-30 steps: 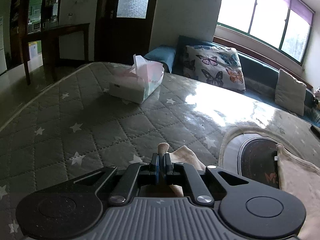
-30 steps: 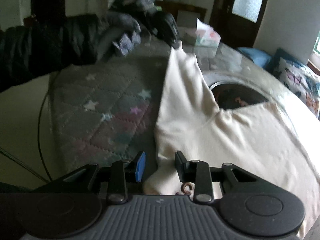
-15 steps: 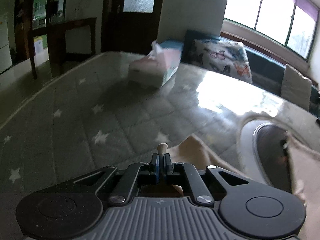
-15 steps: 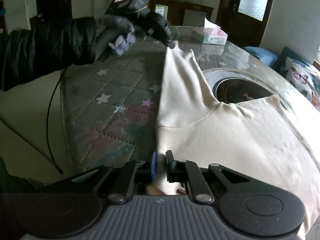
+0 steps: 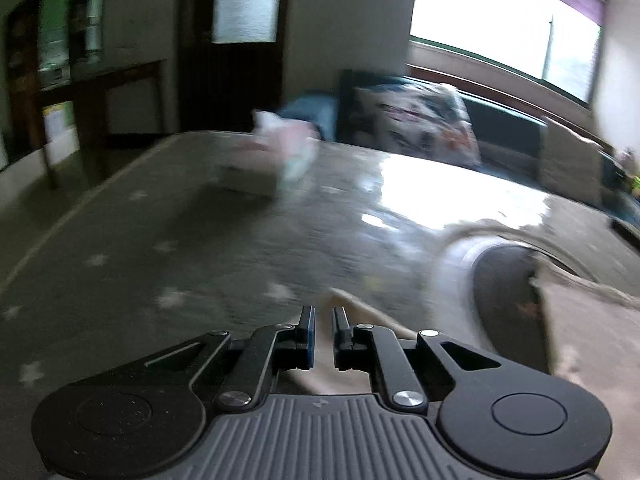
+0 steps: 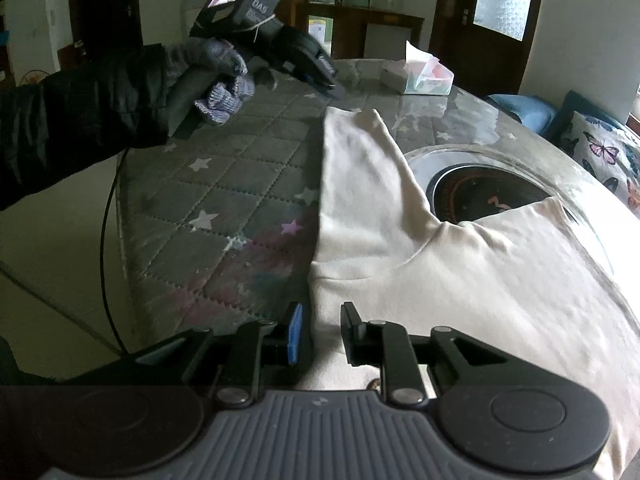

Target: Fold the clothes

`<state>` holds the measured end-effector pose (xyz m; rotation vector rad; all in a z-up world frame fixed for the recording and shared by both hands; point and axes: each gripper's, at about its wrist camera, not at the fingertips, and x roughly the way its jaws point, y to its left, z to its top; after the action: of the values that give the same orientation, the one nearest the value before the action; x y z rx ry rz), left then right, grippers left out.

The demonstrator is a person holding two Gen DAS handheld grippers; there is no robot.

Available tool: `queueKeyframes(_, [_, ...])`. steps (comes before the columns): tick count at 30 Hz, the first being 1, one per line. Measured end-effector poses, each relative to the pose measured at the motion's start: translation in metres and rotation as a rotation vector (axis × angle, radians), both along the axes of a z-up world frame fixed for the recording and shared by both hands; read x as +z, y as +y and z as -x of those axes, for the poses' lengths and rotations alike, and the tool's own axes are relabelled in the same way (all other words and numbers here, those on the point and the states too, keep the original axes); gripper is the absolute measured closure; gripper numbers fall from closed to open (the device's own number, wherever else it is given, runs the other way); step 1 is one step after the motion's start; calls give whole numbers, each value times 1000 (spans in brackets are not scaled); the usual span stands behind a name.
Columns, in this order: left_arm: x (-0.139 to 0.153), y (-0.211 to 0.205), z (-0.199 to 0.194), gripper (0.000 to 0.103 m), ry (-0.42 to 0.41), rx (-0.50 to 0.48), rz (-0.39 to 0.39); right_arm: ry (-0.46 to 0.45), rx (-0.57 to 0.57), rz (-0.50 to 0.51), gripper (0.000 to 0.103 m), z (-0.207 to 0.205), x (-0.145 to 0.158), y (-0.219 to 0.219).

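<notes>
1. Cream sweatshirt (image 6: 460,264) spread flat on star-quilted table cover (image 6: 208,192), sleeve stretched toward tissue box (image 6: 418,76).
2. Left gripper (image 5: 323,322) narrowly parted above sleeve cuff, gripping nothing.
3. Right gripper (image 6: 320,330) parted, straddling garment's edge.

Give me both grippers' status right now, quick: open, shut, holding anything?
Left gripper: open, holding nothing; the cream garment's sleeve lies flat on the table.
Right gripper: open, straddling the garment's near edge, not clamped.
</notes>
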<state>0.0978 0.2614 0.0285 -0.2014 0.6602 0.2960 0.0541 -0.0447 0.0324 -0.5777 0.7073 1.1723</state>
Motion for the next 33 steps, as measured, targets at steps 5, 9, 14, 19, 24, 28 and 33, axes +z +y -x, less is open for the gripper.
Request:
queueKeyframes(5, [-16,-6,-23,93,51,-20,-9,3,-4,-2,76,4,1,-3])
queueKeyframes(9, [-23,2,-26,93,58,12,-35,9,-29,-11,70,6,5,-16])
queueKeyframes(14, [-18,4,-24,93,71,45,-65,27,-113,-41,66,0,12,-44])
queueKeyframes(19, [-8,-9,-16,93,52,22,-58,21,-259,-85,60,-12,21,-84])
queueKeyframes(24, [8,-39,-14,93,20,-59,-66,113,-325,-170,60,-19,32,-117])
queueKeyframes(28, [16,-78,-10,92,2,-186,-58,87,-332,-134,59,-17,28,-119])
queueKeyframes(33, [14,-133,1,86,15,-377,-77,118,-278,-94,60,-10,14,-112])
